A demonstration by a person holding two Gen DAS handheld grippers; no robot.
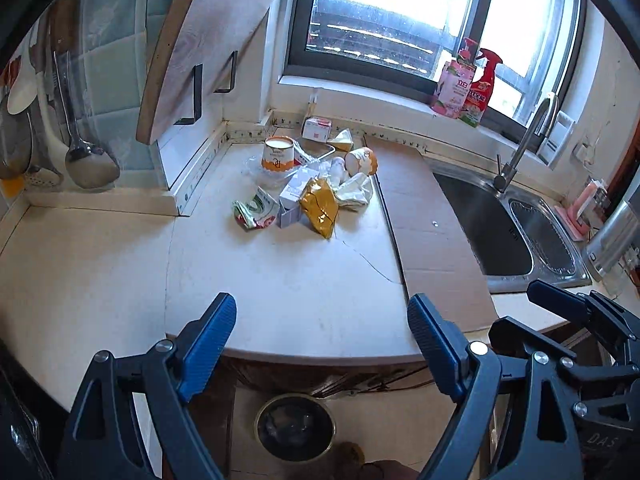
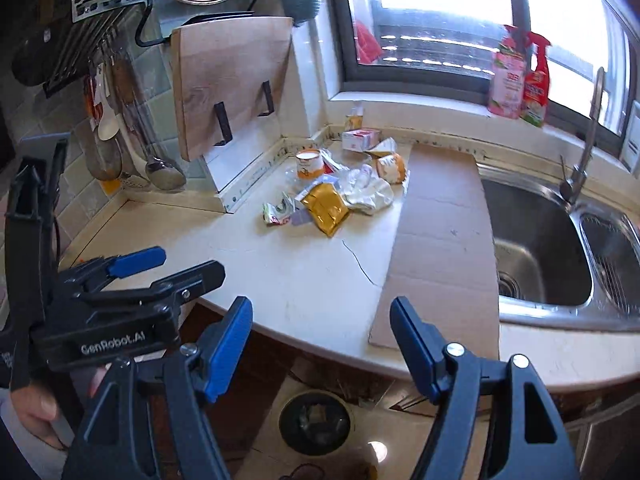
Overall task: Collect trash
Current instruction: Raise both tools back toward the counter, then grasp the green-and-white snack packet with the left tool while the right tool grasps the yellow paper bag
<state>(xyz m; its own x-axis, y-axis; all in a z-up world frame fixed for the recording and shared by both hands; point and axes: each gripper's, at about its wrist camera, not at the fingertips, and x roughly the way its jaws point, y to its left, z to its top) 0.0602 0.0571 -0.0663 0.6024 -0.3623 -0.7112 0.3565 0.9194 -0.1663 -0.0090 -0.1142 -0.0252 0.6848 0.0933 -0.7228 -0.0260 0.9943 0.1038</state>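
Plainly, the collecting has barely begun, as far as these views show. The pale countertop [image 1: 280,280] carries the whole job: a sheet of brown cardboard [image 1: 436,240] lies flat along its right side, beside the steel sink [image 1: 500,232], and the heap of trash [image 1: 316,184] sits toward the far middle, below the window and right of the leaning wooden cutting board [image 1: 208,48].

In that heap, the gold foil pouch [image 1: 320,206] lies nearest, resting against a small white carton [image 1: 292,200]. Left of it is a crumpled green and red wrapper [image 1: 256,212]; behind are an orange and white paper cup [image 1: 278,154], crumpled white plastic [image 1: 354,192], and a second orange and white cup on its side [image 1: 362,160]. A small red and white box [image 1: 318,128] stands at the far wall.

Down on the floor, below the counter's near edge, stands a round bin [image 2: 316,424] with a dark liner; something lies in it, but I cannot tell what.

Both tools hover over the near edge, well apart from the heap. The left gripper [image 1: 320,340] has its blue pads spread wide with nothing between them, and the right gripper [image 2: 322,344] is likewise spread and empty. I judge that every piece on the counter is left to pick up and drop in the bin.
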